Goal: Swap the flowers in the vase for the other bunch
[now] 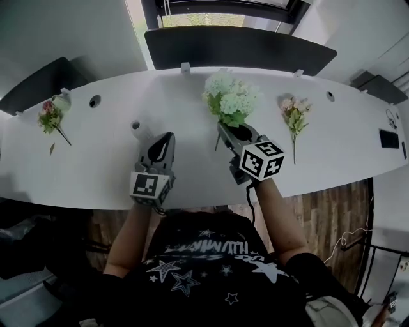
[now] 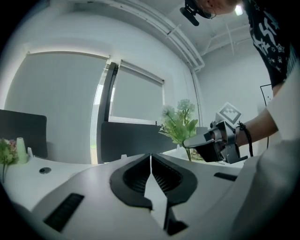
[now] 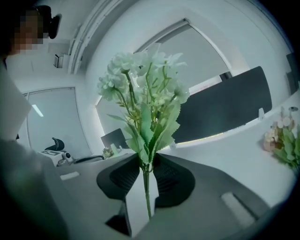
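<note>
Three bunches show. My right tool (image 3: 147, 160) grips the white-green bunch (image 1: 230, 96) by its stem, upright over the bench (image 1: 115, 153). My left tool (image 2: 151, 161) is shut on nothing. One pink bunch (image 1: 294, 115) lies at the right - another pink bunch (image 1: 49, 116) lies far left, by a small white thing (image 1: 62, 101), maybe the vase. I think the swap is only half done.

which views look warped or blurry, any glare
Head view: fisheye bows the table into an arc. Left gripper view: dark corners, a ceiling light glares top right. Right gripper view: white bunch fairly clear, pink bunch at the edge soft.
</note>
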Available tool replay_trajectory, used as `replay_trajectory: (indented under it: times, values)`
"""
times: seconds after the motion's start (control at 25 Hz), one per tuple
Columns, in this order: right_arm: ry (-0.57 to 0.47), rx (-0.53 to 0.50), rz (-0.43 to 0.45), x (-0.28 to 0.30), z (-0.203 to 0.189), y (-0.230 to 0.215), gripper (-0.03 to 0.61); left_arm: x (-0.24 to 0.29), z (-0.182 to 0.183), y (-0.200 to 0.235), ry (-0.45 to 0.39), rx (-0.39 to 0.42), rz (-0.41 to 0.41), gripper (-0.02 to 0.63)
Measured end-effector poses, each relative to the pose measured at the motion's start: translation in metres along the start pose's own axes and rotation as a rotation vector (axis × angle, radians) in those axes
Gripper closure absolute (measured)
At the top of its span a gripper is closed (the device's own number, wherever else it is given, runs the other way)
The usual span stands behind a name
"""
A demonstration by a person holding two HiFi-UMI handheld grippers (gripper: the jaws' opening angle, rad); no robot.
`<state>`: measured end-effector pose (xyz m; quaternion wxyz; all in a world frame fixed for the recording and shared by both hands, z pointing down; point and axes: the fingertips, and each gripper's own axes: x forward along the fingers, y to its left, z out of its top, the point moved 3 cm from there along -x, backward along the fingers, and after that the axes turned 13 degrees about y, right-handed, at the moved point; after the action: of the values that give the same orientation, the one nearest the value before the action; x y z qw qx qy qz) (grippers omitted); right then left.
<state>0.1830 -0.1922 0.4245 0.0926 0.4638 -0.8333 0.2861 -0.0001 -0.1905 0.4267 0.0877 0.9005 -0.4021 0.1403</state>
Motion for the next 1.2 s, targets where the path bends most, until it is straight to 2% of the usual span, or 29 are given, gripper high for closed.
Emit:
replay_trajectory:
  times: [0.16, 0.36, 0.6, 0.96, 1.2]
  values:
    - [0.081, 0.029, -0.026, 0.011, -0.02, -0.019, 0.492, 0.007, -0.002, -0.008, 0.062, 0.019, 0.025, 0.598]
    - [0.165, 0.082, -0.036, 0.027, -0.041, -0.038, 0.492, 0.012, 0.0, -0.013, 0.047, -0.017, 0.028, 0.601]
    - [0.241, 0.119, -0.034, 0.053, -0.054, -0.052, 0.492, 0.017, -0.001, -0.007, 0.077, -0.016, 0.061, 0.603]
    - [0.384, 0.234, -0.13, 0.081, -0.084, -0.073, 0.495, 0.025, -0.012, -0.002, 0.118, -0.031, 0.053, 0.602]
    - [0.417, 0.221, -0.178, 0.086, -0.088, -0.077, 0.492, 0.028, -0.012, 0.0, 0.13, -0.046, 0.043, 0.601]
